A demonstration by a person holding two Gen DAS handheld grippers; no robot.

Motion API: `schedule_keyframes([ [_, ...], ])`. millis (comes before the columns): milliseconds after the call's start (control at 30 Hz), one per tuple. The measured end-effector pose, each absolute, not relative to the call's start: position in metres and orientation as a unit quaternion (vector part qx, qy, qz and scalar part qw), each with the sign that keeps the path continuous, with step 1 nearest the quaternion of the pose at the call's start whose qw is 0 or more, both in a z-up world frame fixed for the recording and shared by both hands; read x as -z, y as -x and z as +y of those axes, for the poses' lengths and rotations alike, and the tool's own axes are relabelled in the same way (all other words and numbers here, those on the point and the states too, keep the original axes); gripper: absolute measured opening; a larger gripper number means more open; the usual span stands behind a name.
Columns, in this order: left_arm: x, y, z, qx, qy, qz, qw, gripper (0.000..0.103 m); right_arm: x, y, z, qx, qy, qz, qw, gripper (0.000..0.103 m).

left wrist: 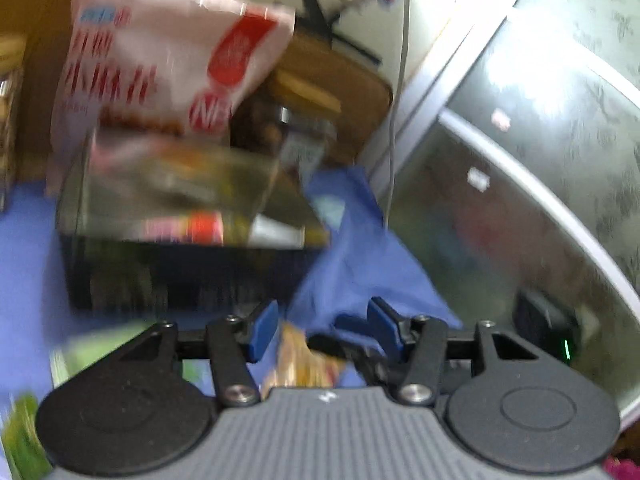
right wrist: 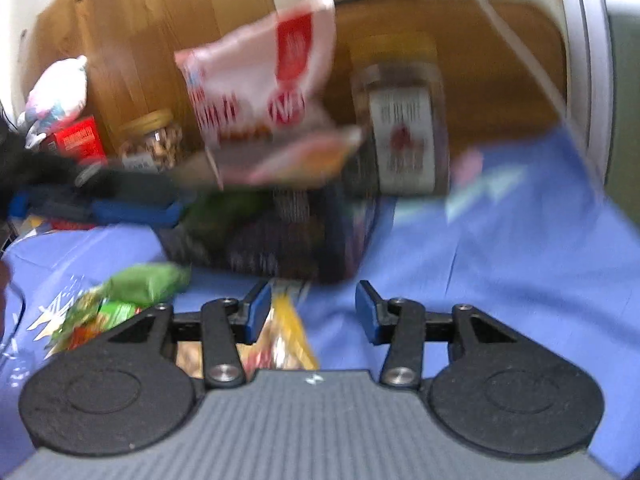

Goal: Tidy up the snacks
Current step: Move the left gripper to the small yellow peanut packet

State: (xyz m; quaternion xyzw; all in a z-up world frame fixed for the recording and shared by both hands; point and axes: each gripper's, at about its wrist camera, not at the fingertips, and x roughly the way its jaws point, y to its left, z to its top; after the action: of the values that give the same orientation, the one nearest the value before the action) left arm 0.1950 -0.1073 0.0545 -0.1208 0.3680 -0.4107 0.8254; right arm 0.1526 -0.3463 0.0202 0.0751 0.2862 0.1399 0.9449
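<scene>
Left hand-held gripper (left wrist: 322, 326): released, blue pads apart with nothing pressed between them; a yellow snack packet (left wrist: 304, 364) lies on the cloth under the gap, at 6 o'clock from the basket.
Right hand-held gripper (right wrist: 311, 312): released too, pads apart; a yellow packet (right wrist: 286, 336) lies just below its left pad, not gripped.
Basket (right wrist: 280, 240): dark, at 12 o'clock from both grippers, near them, already holding packets.
White-and-red bag (left wrist: 168, 64): stands up out of the basket, tilted.
Green packets (right wrist: 132, 292): on the cloth at 10 o'clock from the right gripper, apart from the basket.
Jars (right wrist: 400, 120): one with a yellow lid just behind the basket at 1 o'clock; a smaller one at 10 o'clock.
Surface: bench under a blue cloth (right wrist: 500, 248).
Room: wooden panel (right wrist: 160, 20) behind; a frosted glass door (left wrist: 540, 140) at 2 o'clock in the left view. Both views are blurred.
</scene>
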Motion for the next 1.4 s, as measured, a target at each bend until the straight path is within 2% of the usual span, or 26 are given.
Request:
schedule_keyframes([
  [100, -0.039, -0.172, -0.102, 0.421, 0.118, 0.387, 0.812, 0.05, -0.012, -0.155, -0.344, -0.156, -0.112, 0.313, 0.93, 0.046],
  [167, -0.034, -0.156, -0.099, 0.426, 0.103, 0.387, 0.811, 0.05, -0.012, -0.152, -0.345, -0.163, -0.135, 0.319, 0.924, 0.034],
  [367, -0.02, -0.132, -0.09, 0.41, 0.084, 0.391, 0.819, 0.05, -0.015, -0.122, -0.351, -0.154, -0.177, 0.311, 0.921, 0.012],
  [633, -0.02, -0.119, -0.085, 0.394, 0.076, 0.383, 0.832, 0.051, -0.016, -0.059, -0.374, -0.076, -0.202, 0.279, 0.936, 0.008],
  [800, -0.023, -0.116, -0.084, 0.394, 0.082, 0.385, 0.831, 0.058, -0.015, -0.025, -0.394, -0.034, -0.23, 0.266, 0.936, 0.009],
  [900, -0.03, -0.114, -0.089, 0.401, 0.08, 0.382, 0.829, 0.058, -0.016, -0.01, -0.398, -0.022, -0.229, 0.256, 0.939, 0.016],
  [933, -0.033, -0.113, -0.09, 0.404, 0.08, 0.379, 0.828, 0.058, -0.016, -0.007, -0.397, -0.02, -0.225, 0.253, 0.941, 0.026],
  [967, -0.036, -0.113, -0.091, 0.408, 0.08, 0.375, 0.828, 0.058, -0.016, -0.004, -0.396, -0.023, -0.214, 0.251, 0.944, 0.041],
  [1033, -0.044, -0.114, -0.093, 0.415, 0.083, 0.369, 0.828, 0.061, -0.018, 0.0, -0.387, -0.032, -0.179, 0.246, 0.952, 0.052],
  [1267, -0.05, -0.133, -0.115, 0.439, 0.106, 0.395, 0.8, 0.062, -0.014, 0.008, -0.351, -0.043, -0.022, 0.237, 0.97, 0.062],
  [1400, -0.045, -0.133, -0.146, 0.456, 0.078, 0.405, 0.789, 0.062, -0.009, 0.008, -0.351, -0.032, 0.009, 0.235, 0.971, 0.063],
])
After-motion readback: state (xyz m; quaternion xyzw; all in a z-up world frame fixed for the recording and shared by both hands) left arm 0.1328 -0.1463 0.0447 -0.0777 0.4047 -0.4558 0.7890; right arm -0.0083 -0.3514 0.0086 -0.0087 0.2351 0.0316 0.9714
